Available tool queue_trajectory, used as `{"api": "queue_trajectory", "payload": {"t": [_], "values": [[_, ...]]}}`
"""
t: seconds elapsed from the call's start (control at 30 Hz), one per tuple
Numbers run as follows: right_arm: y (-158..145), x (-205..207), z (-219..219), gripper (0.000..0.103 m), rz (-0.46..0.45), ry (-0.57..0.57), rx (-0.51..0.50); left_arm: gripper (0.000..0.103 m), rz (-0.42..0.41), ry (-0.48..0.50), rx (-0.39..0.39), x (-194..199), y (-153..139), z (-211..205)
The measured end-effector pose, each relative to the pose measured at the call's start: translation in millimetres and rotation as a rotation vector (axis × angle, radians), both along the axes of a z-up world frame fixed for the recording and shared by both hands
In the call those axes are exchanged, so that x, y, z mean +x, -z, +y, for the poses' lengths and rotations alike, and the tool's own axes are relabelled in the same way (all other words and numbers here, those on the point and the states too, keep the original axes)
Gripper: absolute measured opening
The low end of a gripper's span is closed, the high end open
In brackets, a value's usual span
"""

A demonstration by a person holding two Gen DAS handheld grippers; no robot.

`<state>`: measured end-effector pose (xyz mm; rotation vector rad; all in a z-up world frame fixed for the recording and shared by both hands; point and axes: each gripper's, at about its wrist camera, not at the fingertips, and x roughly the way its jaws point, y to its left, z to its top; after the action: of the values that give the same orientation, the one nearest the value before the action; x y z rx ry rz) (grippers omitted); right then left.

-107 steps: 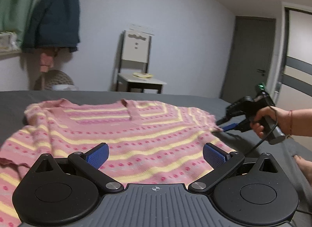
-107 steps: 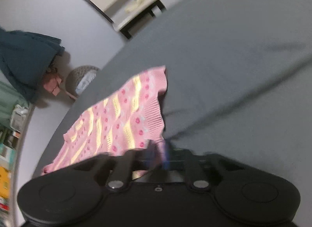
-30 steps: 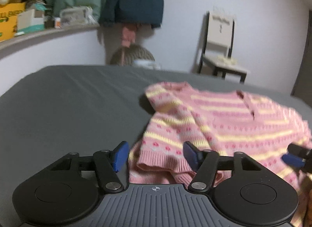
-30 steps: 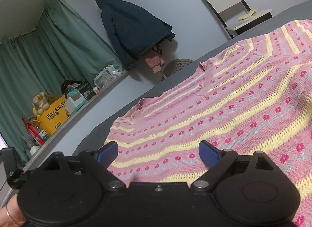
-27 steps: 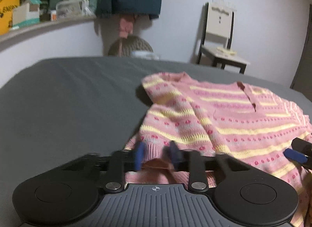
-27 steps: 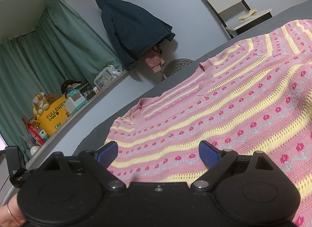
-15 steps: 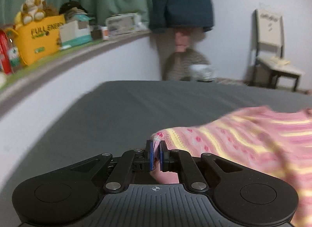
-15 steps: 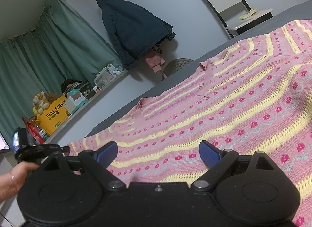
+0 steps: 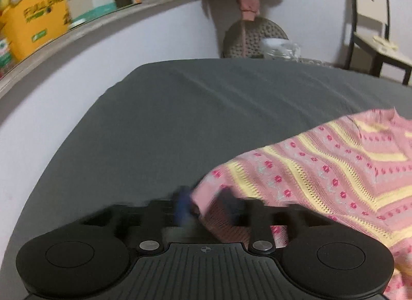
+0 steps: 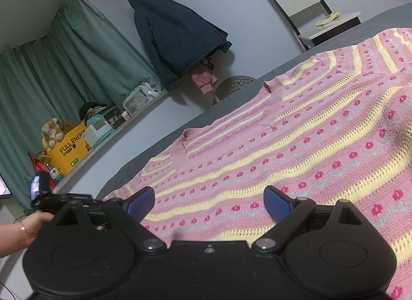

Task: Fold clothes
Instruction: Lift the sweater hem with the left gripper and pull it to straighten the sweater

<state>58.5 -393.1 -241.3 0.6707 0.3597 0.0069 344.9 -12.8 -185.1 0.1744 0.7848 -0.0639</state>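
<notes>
The room is dim, with soft, even light and no glare. Both views bend at the edges, so the ledge looks curved and the corners go black. In the left view the fingers are smeared with blur. The right view is sharp. A soft shadow sits under the coat.

The left gripper had blurry fingers, opening with the pink sweater's cuff between them. The sweater ran off the right edge in both views. In the right wrist view, the person's hand was cut off at the left edge, half hidden behind the right gripper.
</notes>
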Motion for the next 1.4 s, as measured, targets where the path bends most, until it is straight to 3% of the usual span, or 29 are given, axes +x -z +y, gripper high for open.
{"api": "queue_trajectory", "payload": {"t": [0.07,0.1,0.2,0.23,0.3,0.37,0.47,0.53,0.73,0.8,0.83,0.9,0.97,1.03,1.2,1.3,1.4], "values": [[-0.1,0.2,1.0,0.092,0.003,-0.001,-0.004,0.089,-0.040,0.002,-0.063,-19.7,-9.4,8.3],[-0.2,0.3,1.5,0.092,0.004,-0.001,-0.006,0.089,-0.057,0.013,-0.106,-30.6,-14.3,13.1],[-0.6,0.5,2.6,0.092,0.006,-0.002,-0.008,0.089,0.006,0.046,-0.280,-63.6,-16.8,27.4],[-0.7,0.6,2.7,0.092,0.006,-0.003,-0.008,0.089,0.018,0.059,-0.298,-71.5,-16.2,26.4],[-0.8,0.8,2.8,0.093,0.005,-0.005,-0.006,0.088,0.018,0.101,-0.241,-88.2,-10.8,18.3],[-0.8,0.9,2.8,0.093,0.004,-0.008,-0.005,0.087,-0.027,0.178,-0.112,-102.0,-5.9,0.4],[-0.9,0.8,2.7,0.094,0.005,-0.013,-0.007,0.066,-0.095,0.284,0.067,-111.0,-0.3,-24.6],[-1.2,1.5,4.0,0.094,0.005,-0.014,-0.007,0.060,-0.125,0.345,0.181,-110.6,3.4,-39.3],[-0.4,1.1,2.9,0.095,-0.001,-0.021,-0.004,0.058,-0.228,0.510,0.354,-127.6,2.5,-62.4],[-0.2,0.8,2.5,0.095,-0.004,-0.023,-0.001,0.034,-0.207,0.548,0.421,-128.2,8.4,-70.2],[-0.1,0.8,2.1,0.095,-0.005,-0.023,0.000,0.028,-0.189,0.550,0.453,-125.7,11.2,-73.5],[0.3,1.0,1.2,0.095,-0.006,-0.024,0.001,0.001,-0.177,0.543,0.487,-123.0,13.3,-74.2],[0.9,0.6,-0.5,0.095,-0.005,-0.027,-0.001,0.001,-0.169,0.537,0.533,-122.9,14.9,-70.9],[0.8,1.5,0.2,0.095,0.003,-0.028,-0.009,0.001,-0.158,0.530,0.557,-123.8,13.2,-62.7],[-5.6,5.6,7.8,0.098,0.049,-0.053,-0.072,0.002,-0.122,0.511,0.491,-123.7,4.7,-46.3],[-18.6,-4.3,20.7,0.098,0.055,-0.128,-0.147,0.002,-0.068,0.460,0.458,-123.2,9.6,-40.7],[-44.4,-26.8,35.2,0.098,0.018,-0.207,-0.247,0.003,-0.033,0.413,0.314,-138.9,-0.3,-17.9]]}}
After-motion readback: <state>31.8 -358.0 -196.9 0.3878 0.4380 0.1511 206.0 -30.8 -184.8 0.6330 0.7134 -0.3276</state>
